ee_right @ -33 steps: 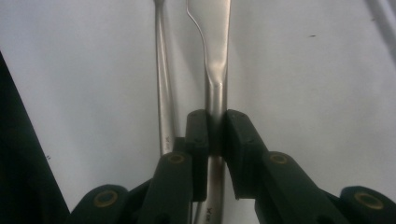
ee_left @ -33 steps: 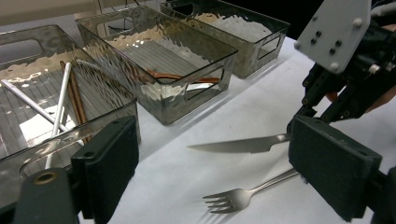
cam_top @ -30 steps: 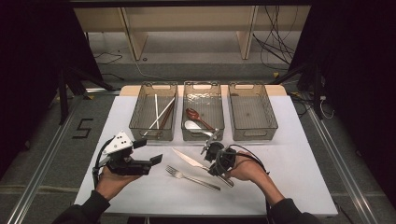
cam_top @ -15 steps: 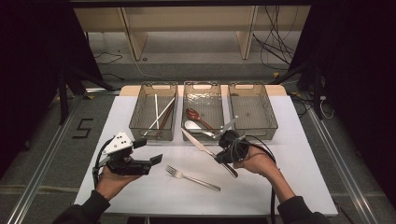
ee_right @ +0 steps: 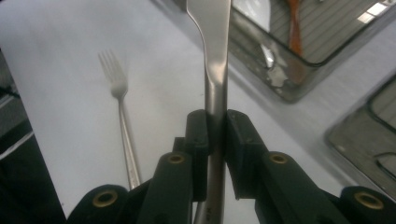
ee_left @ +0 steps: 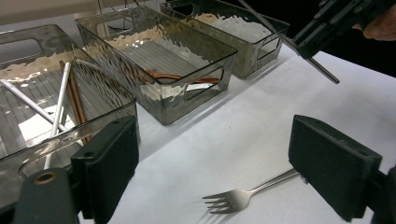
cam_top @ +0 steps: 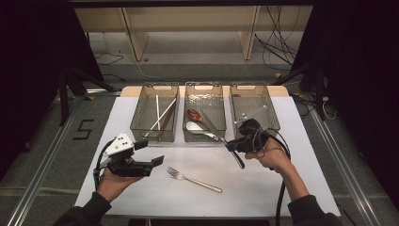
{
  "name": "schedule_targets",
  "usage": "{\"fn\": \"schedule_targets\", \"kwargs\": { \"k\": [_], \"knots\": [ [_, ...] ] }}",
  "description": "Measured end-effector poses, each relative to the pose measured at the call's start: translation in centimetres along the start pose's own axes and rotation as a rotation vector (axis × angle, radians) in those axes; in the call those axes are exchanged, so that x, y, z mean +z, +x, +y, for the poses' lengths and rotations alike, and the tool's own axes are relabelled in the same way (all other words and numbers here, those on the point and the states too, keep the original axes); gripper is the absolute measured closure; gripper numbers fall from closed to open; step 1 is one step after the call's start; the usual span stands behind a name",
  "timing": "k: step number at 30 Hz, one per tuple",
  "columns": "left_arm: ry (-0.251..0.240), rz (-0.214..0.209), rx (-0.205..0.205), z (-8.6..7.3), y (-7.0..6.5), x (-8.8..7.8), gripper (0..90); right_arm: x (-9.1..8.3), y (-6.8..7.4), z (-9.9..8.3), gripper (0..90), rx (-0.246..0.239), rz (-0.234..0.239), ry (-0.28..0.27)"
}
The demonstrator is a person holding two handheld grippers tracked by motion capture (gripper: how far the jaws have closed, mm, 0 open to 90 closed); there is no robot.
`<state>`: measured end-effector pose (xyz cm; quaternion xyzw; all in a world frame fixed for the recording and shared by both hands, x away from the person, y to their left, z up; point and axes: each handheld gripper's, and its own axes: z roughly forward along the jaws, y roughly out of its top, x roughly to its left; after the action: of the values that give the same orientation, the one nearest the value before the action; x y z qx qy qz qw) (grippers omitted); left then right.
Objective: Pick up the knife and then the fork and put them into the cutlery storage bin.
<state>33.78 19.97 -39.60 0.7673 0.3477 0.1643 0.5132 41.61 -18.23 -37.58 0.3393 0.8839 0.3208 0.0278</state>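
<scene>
My right gripper (cam_top: 234, 145) is shut on a steel table knife (cam_top: 211, 126) by its handle and holds it above the table in front of the middle bin (cam_top: 204, 89). The blade slants back and to the left over that bin's front edge. In the right gripper view the pads (ee_right: 198, 135) clamp the knife (ee_right: 215, 60) tightly. A fork (cam_top: 193, 179) lies flat on the white table between the two hands. My left gripper (cam_top: 149, 152) hovers at the front left, open and empty, and its view looks past the fork (ee_left: 238, 198).
Three clear bins stand in a row at the back. The left bin (cam_top: 141, 123) holds white and brown chopsticks, the middle one a brown spoon (cam_top: 194, 114) and a white spoon (cam_top: 195, 127). The right bin (cam_top: 270, 110) has nothing in it. Dark floor surrounds the table.
The right hand has lifted the knife off the table and carried it right and back toward the bins. The left hand and the fork have stayed put.
</scene>
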Motion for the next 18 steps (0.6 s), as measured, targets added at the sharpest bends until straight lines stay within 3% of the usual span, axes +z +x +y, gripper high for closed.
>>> {"fn": "schedule_targets", "kwargs": {
  "k": [9,18],
  "knots": [
    [-0.001,0.003,0.001,0.0,0.0,0.0,15.9,-1.4,-1.9,-0.6,80.3,0.060,-0.035,-0.070],
    [-0.003,0.003,-0.001,0.0,0.0,0.0,15.9,-3.0,-3.8,-0.6,80.3,0.119,-0.100,-0.144]
  ]
}}
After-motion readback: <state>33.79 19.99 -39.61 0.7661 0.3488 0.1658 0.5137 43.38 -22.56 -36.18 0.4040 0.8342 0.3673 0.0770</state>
